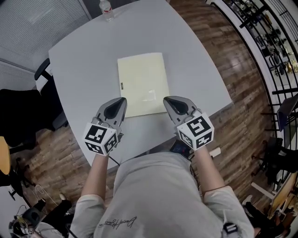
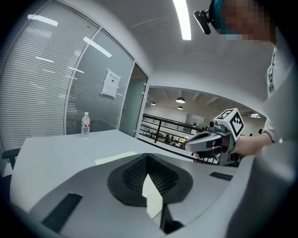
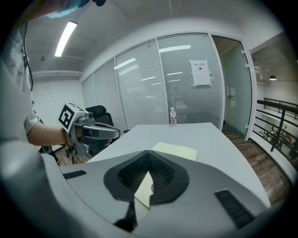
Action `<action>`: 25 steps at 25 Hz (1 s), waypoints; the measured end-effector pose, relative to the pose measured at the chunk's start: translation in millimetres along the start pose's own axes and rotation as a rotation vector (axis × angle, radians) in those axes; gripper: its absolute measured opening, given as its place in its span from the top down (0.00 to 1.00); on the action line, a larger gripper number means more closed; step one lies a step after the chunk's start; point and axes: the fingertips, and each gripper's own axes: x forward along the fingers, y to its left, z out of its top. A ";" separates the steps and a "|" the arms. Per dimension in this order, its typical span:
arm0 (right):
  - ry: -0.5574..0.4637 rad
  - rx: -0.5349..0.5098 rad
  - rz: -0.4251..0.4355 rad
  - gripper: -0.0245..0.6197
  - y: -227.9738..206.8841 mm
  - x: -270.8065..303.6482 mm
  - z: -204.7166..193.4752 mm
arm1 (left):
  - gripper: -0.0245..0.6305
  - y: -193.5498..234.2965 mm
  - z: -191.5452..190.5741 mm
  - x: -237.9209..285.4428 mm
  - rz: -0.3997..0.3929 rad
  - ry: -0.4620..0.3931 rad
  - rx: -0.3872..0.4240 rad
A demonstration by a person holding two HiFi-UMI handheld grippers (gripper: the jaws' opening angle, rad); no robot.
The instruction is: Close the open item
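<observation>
- Pale yellow folder (image 1: 142, 83): we list it lying flat, cover down, near the middle of the grey tabletop (image 1: 79, 60).
- Left gripper (image 1: 120, 102): we note its fingers clenched tip to tip and grasping nothing. It sits at the folder's near left edge, and we cannot tell whether it touches.
- Right gripper (image 1: 168, 101): its fingers are also pressed together and empty, at the folder's near right edge.
- Water bottle (image 1: 106, 9): upright at the tabletop's far edge, well apart from the folder.

My right gripper (image 3: 149, 154) has its jaws tip to tip, gripping nothing. Past them a pale yellow folder (image 3: 176, 151) lies flat toward my edge of the table (image 3: 219, 144). A water bottle (image 3: 173, 116) stands at the far edge.
</observation>
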 end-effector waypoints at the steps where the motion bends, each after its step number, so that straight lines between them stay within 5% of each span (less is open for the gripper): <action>1: -0.008 0.002 0.005 0.93 3.4 -2.5 1.1 | 0.95 -5.8 3.8 -2.2 -0.003 -0.011 0.001; 11: -0.046 0.046 0.085 0.93 43.6 -6.0 -9.4 | 0.95 -48.3 4.8 -16.5 0.002 -0.068 0.001; 25: -0.073 0.012 0.103 0.93 51.3 2.7 5.4 | 0.95 -44.0 7.1 -22.2 0.030 -0.074 0.009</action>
